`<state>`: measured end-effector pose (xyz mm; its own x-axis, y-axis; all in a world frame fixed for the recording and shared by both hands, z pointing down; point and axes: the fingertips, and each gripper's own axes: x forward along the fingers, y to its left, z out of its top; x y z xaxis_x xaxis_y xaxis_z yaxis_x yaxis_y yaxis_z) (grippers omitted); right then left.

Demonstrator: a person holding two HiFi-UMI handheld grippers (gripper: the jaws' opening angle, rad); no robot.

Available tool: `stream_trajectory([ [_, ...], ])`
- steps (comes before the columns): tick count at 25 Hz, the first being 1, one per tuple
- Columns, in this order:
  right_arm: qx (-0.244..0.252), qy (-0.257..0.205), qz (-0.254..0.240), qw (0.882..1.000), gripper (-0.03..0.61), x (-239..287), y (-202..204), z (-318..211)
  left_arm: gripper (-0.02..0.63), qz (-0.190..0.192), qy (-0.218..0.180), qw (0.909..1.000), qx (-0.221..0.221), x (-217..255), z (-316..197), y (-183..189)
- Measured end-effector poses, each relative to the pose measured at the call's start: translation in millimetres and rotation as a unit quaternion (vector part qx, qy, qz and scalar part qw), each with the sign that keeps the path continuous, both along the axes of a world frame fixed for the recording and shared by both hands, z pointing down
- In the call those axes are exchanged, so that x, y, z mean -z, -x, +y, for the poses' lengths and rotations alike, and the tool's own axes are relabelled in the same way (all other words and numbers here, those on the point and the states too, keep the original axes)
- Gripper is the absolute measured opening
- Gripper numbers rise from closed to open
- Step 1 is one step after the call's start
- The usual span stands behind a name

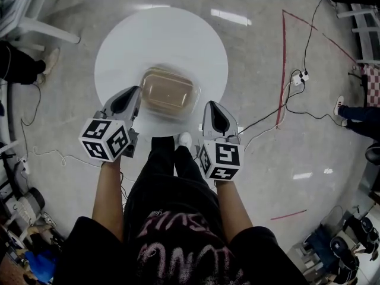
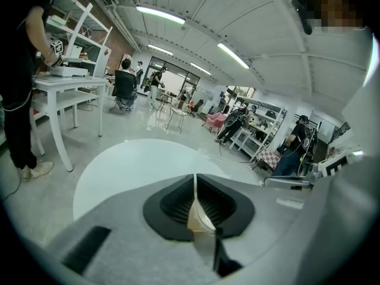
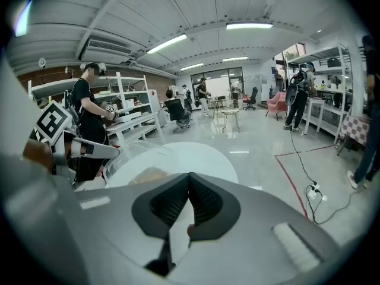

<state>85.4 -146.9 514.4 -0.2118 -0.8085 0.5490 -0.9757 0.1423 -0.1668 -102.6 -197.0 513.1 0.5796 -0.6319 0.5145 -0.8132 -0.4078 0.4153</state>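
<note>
1. The left tongs (image 1: 135, 95) pinch only a thin pale edge at the left side of the box (image 1: 169, 92), apparently its lid rim. A pull from that one spot could bend the flimsy rim or let it slip free.
2. Nothing else steadies the box. A tug could drag or tip it on the smooth tabletop (image 1: 160, 34), and the near edge is close behind it.
3. The right tongs (image 1: 209, 108) stand just right of the box, so a careless sweep leftward could knock it.
4. Left tongs: clenched, jaws pressed together on that thin edge, as the left gripper view shows.
5. Right tongs: jaws met at the tips with nothing between them, not touching the box.
6. The box rests on the tabletop between the two tongs.
</note>
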Motion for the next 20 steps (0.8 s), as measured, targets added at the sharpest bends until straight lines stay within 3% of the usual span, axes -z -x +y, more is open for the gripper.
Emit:
stream_trajectory([
  [20, 0.021, -0.06, 0.002, 0.998, 0.006, 58, -20, 33, 0.012, 0.001, -0.06, 0.9978, 0.027, 61, 41, -11],
])
